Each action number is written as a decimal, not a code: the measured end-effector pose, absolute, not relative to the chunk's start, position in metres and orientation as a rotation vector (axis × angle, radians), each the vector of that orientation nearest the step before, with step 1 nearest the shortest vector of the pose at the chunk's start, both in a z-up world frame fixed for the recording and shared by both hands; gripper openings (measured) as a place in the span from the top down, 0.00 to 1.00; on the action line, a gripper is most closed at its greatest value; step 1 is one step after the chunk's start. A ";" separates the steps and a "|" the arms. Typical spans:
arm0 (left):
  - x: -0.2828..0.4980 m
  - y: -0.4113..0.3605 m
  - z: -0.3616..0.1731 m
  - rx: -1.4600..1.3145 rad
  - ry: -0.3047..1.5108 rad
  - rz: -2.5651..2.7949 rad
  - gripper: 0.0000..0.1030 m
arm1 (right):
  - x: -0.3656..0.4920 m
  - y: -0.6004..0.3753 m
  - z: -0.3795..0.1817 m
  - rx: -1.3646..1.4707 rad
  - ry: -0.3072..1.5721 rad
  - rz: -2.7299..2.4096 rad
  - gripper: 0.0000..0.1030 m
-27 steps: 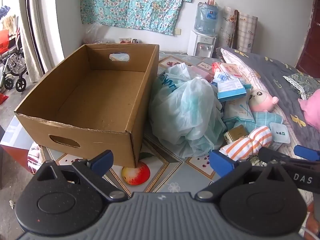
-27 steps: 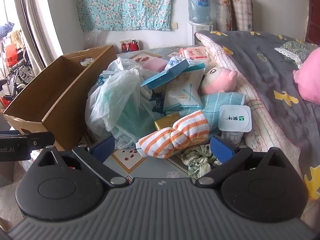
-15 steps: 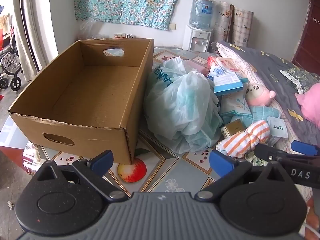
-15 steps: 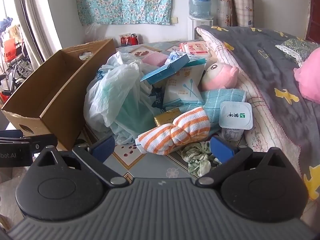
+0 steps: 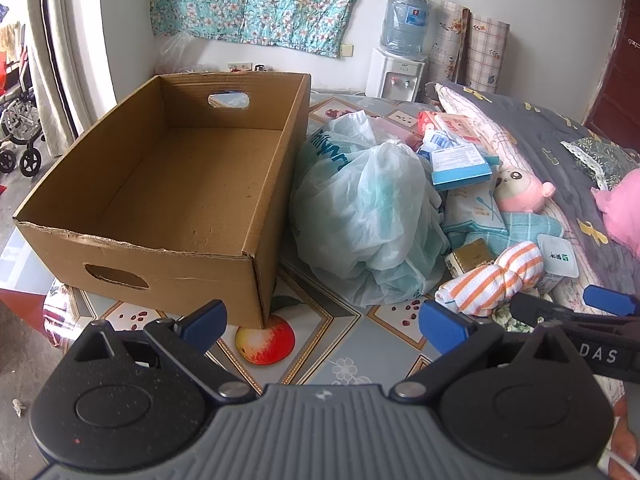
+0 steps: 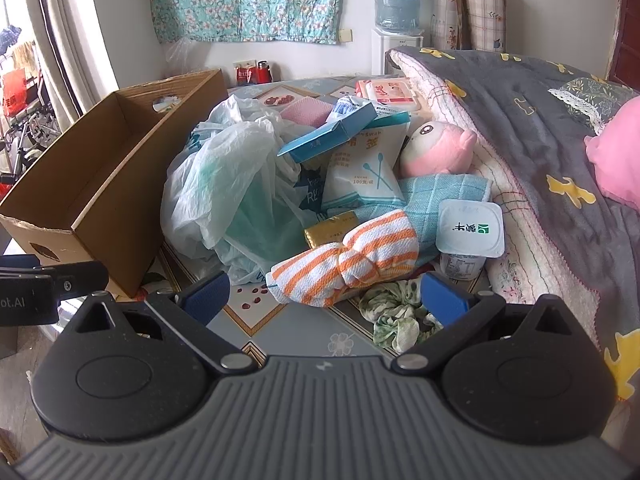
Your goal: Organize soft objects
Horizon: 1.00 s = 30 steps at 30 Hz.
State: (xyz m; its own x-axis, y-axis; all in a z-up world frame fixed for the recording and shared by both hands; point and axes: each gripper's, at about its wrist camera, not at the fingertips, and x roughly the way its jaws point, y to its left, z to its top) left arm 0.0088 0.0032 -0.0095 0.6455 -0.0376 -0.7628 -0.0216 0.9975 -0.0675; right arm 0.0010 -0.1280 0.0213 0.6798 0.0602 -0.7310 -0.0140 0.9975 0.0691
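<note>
A: Where do we stand against the striped towel (image 6: 344,258)?

B: It lies just ahead of our right tongs (image 6: 326,295), nearly in line with the gap between the two blue pads, and both pads stand wide apart with nothing in them. Our left tongs (image 5: 325,322) are spread just as wide and bare, and from them the towel sits off to the right, past the plastic bag (image 5: 368,216)

A: So the right hand is the nearer one?

B: We judge so. The towel's long axis runs crosswise to us, low at its left end and rising to the right, with a knot pinching its middle. Closing across that knot looks the surest bite

A: What crowds it?

B: The yoghurt cup (image 6: 470,236) is just right of the towel, the gold packet (image 6: 330,229) and the blue cloth (image 6: 440,196) touch it from behind, and the green scrunchie (image 6: 394,318) lies just in front of it, under our right pad. We could snag that scrunchie by mistake

A: And room to carry it off?

B: The cardboard box (image 5: 60,236) stands left of the towel, beyond the plastic bag, open-topped and bare inside. We would lift the towel over the bag, since the table (image 5: 352,364) between them is narrow
</note>
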 end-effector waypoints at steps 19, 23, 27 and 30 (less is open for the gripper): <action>0.012 0.009 -0.011 -0.077 0.870 0.002 0.00 | 0.004 -0.121 0.021 0.056 0.838 0.062 0.01; 0.012 0.009 -0.011 -0.078 0.869 0.000 0.00 | 0.005 -0.121 0.022 0.057 0.837 0.063 0.01; 0.012 0.009 -0.010 -0.076 0.871 0.001 0.00 | 0.005 -0.121 0.022 0.059 0.835 0.063 0.01; 0.012 0.010 -0.010 -0.077 0.872 0.001 0.00 | 0.005 -0.122 0.022 0.060 0.836 0.062 0.01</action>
State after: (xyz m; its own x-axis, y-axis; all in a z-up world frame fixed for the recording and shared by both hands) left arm 0.0116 0.0095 -0.0099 0.6438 -0.0309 -0.7646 -0.0321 0.9972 -0.0674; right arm 0.0050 -0.1216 0.0224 0.6688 0.0788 -0.7393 -0.0315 0.9965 0.0778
